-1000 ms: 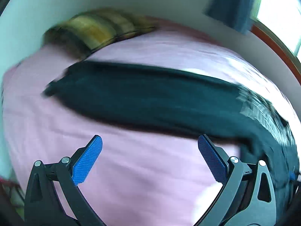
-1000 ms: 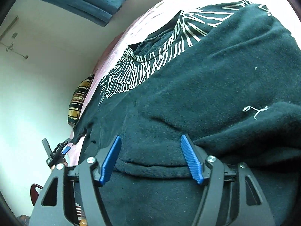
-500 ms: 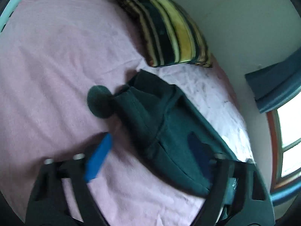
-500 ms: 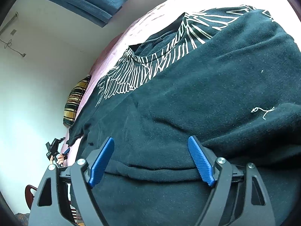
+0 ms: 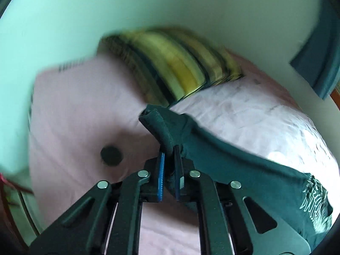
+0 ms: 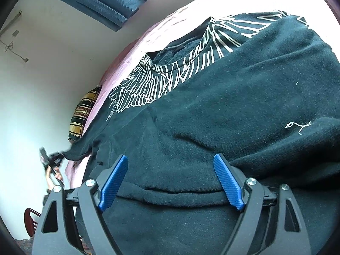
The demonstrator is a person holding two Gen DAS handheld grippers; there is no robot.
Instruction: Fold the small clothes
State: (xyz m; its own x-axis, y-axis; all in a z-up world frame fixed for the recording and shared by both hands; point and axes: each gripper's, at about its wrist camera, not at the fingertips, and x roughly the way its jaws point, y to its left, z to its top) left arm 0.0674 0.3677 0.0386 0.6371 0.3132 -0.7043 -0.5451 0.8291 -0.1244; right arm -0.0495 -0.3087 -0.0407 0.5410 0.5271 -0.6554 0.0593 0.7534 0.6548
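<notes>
A dark green sweatshirt [image 6: 212, 106] with a white line print lies spread on a pink bed sheet [image 5: 80, 114]. In the left wrist view, my left gripper [image 5: 169, 153] is shut on the sweatshirt's sleeve cuff [image 5: 161, 125] and lifts it off the sheet; the sleeve [image 5: 233, 159] trails to the right. In the right wrist view, my right gripper [image 6: 172, 163] is open and empty, its blue fingers straddling the sweatshirt body just above a folded ridge. The left gripper [image 6: 51, 159] shows small at the far left, holding the sleeve end.
A yellow and black striped pillow [image 5: 176, 68] lies at the head of the bed against a pale wall. A dark round spot [image 5: 111, 156] sits on the sheet. A blue curtain [image 6: 91, 0] hangs by the window. A red chair [image 6: 31, 214] stands beside the bed.
My left gripper has closed on the sleeve cuff and raised it; earlier it was open above the sleeve. My right gripper has opened slightly wider and stays over the sweatshirt body.
</notes>
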